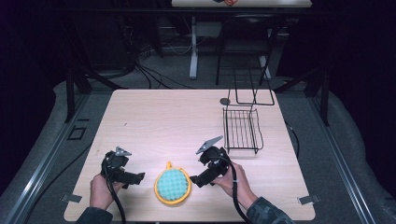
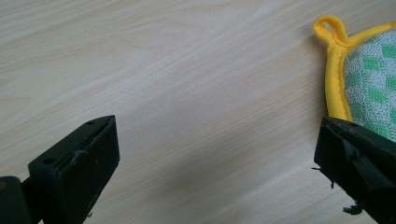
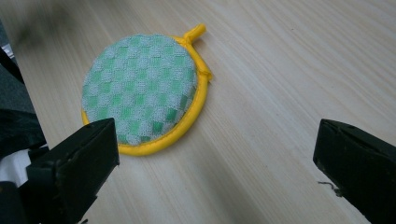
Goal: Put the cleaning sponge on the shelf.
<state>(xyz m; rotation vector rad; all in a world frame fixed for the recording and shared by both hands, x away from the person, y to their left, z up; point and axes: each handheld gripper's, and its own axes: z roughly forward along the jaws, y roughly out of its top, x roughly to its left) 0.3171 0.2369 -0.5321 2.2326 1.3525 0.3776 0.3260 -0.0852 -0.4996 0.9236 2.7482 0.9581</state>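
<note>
round pot holder (image 1: 172,185), green-and-white check face with a yellow rim and a small yellow loop at its 11 o'clock, lies flat on the table (image 1: 159,121) near the front edge, at about 6 o'clock of the tabletop. left gripper (image 1: 139,178) sits just beside it at its 9 o'clock, jaws spread wide with only bare wood between them, pad edge close by one jaw in the left gripper view (image 2: 369,79). right gripper (image 1: 195,181) sits just beside it at its 3 o'clock, jaws also wide apart, nothing held; pad lies ahead toward one jaw in the right gripper view (image 3: 144,95). a hand holds each gripper, dark sleeves at the bottom edge. black wire rack (image 1: 242,130) stands at 2 o'clock from the pad, well apart, with a black wire frame (image 1: 254,88) behind it at the far edge and a small dark disc (image 1: 225,101) beside that. surface is pale wood-grain laminate, clean. room is dark: grey floor, cables, table legs, second table at 12 o'clock. no readable writing or labels.
</note>
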